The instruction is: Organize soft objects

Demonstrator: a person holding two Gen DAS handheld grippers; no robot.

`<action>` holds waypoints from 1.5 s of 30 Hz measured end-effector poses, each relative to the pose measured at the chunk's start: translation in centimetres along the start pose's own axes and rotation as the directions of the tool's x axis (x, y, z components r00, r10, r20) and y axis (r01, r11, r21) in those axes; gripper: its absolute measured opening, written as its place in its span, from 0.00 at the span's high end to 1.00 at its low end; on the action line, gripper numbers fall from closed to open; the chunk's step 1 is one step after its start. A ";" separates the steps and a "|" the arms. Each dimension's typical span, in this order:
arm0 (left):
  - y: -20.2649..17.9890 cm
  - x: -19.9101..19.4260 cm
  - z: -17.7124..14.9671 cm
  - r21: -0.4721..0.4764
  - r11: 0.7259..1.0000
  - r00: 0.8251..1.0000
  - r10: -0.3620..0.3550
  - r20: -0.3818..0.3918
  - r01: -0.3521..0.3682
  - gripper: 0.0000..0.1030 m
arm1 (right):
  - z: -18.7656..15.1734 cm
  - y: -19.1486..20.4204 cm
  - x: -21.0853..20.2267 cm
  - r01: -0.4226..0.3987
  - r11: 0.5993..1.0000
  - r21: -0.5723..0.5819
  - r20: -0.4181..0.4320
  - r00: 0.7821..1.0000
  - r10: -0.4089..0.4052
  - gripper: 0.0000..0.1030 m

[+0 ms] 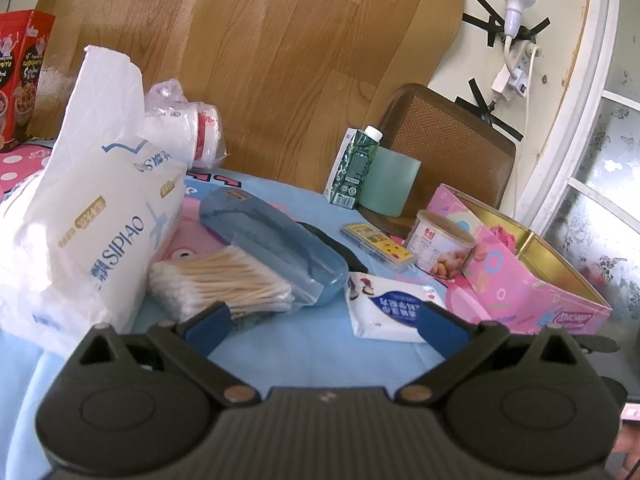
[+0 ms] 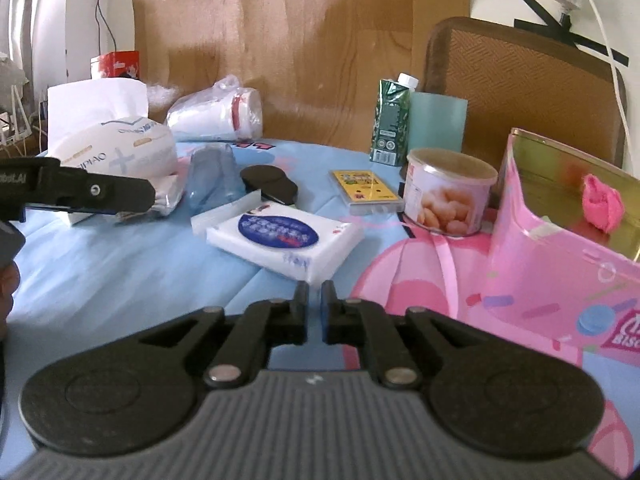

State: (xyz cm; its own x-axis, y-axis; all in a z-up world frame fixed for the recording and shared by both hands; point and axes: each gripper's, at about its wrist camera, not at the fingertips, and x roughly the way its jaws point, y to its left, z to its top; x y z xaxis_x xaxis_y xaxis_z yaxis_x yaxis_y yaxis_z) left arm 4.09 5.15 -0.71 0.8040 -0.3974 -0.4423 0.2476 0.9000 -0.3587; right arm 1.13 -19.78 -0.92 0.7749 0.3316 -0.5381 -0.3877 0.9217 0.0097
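Observation:
A small white tissue pack (image 2: 284,236) with a blue oval label lies on the blue cloth just ahead of my right gripper (image 2: 315,292). Its jaws stand almost together, a narrow slit between them and nothing in it. In the left wrist view the same tissue pack (image 1: 392,308) lies by the right pad of my left gripper (image 1: 324,320), which is wide open and empty. A bag of cotton swabs (image 1: 224,284) lies by its left pad. A large SIPIAO tissue pack (image 1: 92,220) stands at the left. A pink soft ball (image 2: 602,204) sits inside the open pink tin (image 2: 560,248).
A blue glasses case (image 1: 276,236), a yellow card box (image 2: 366,186), a lidded can (image 2: 448,192), a green carton (image 2: 390,120), a green cup (image 2: 438,120) and wrapped paper cups (image 2: 220,114) crowd the back. A woven chair back (image 2: 520,80) stands behind. The left gripper's finger (image 2: 120,196) reaches in from the left.

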 end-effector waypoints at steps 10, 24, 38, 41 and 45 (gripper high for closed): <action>0.2 0.0 0.0 -0.005 1.000 1.000 -0.006 -0.004 0.006 0.00 | 0.6 0.7 0.4 0.011 0.999 -0.038 0.029 1.000 -0.010 0.44; 0.1 0.1 -0.1 -0.010 1.000 1.000 -0.012 -0.011 0.012 0.00 | 2.5 2.2 3.1 -0.060 0.985 -0.164 0.015 0.998 0.063 0.64; 0.2 0.2 0.0 -0.010 1.000 1.000 -0.013 -0.015 0.013 0.00 | 2.0 2.2 2.3 -0.075 0.987 -0.139 0.034 0.996 0.081 0.68; 0.2 0.2 0.0 -0.011 1.000 1.000 -0.013 -0.015 0.013 0.00 | 1.9 1.4 2.0 -0.073 0.994 -0.080 0.050 0.996 0.077 0.48; 0.1 0.2 0.0 -0.011 1.000 1.000 -0.013 -0.015 0.013 0.00 | 2.1 0.2 2.7 -0.054 0.998 0.008 0.019 0.998 0.054 0.32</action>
State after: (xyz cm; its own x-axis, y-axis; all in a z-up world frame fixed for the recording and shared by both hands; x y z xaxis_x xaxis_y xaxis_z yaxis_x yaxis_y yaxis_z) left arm 4.27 5.19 -0.85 0.7926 -0.4117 -0.4498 0.2520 0.8928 -0.3733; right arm 4.24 -18.26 -0.61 0.7620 0.3846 -0.5209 -0.4249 0.9041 0.0459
